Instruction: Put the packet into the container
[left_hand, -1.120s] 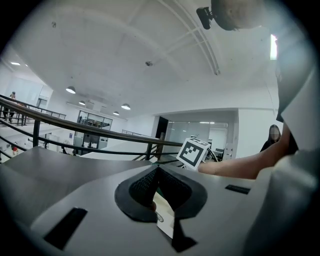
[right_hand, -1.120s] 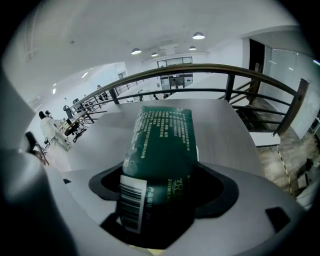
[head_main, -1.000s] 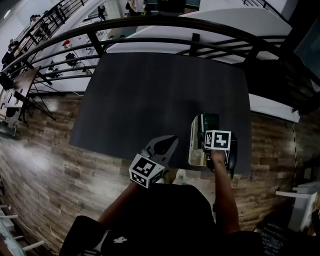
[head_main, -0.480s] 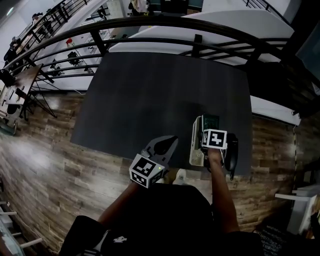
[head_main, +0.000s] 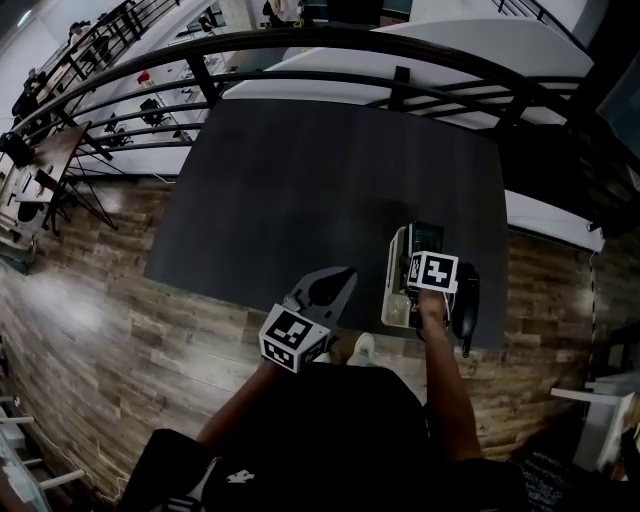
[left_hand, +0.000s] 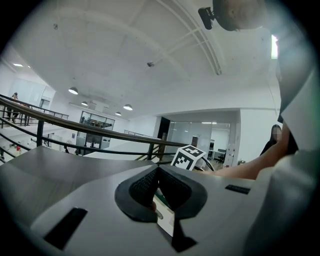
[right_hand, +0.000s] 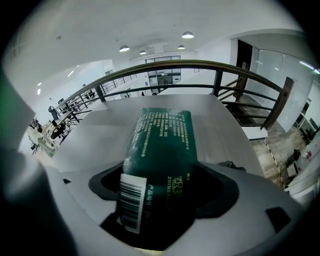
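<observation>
From the head view, a dark grey matte tabletop (head_main: 320, 190) stands on a brown wood-plank floor (head_main: 90, 330), with a curved black metal railing (head_main: 330, 40) just beyond its far edge and desks on a lower level past that. My left tongs (head_main: 345, 275) hang at the near edge, apart from the rest. My right tongs (head_main: 430, 268) sit over a pale open rectangular container (head_main: 393, 290) near the table's right corner. The dark green plastic packet (head_main: 425, 237) pokes out at the container's far end.

In the left gripper view, the left tongs (left_hand: 158, 170) are clenched tip to tip on nothing, under a white ceiling with round lamps.

In the right gripper view, the right tongs (right_hand: 160, 170) stand wide, grasping the packet (right_hand: 162, 135). It is plump and glossy, with pale print and a white barcode label near my end, and it points out over the grey tabletop (right_hand: 95, 130) towards the railing (right_hand: 200, 65). Whether it touches the container I cannot tell.
</observation>
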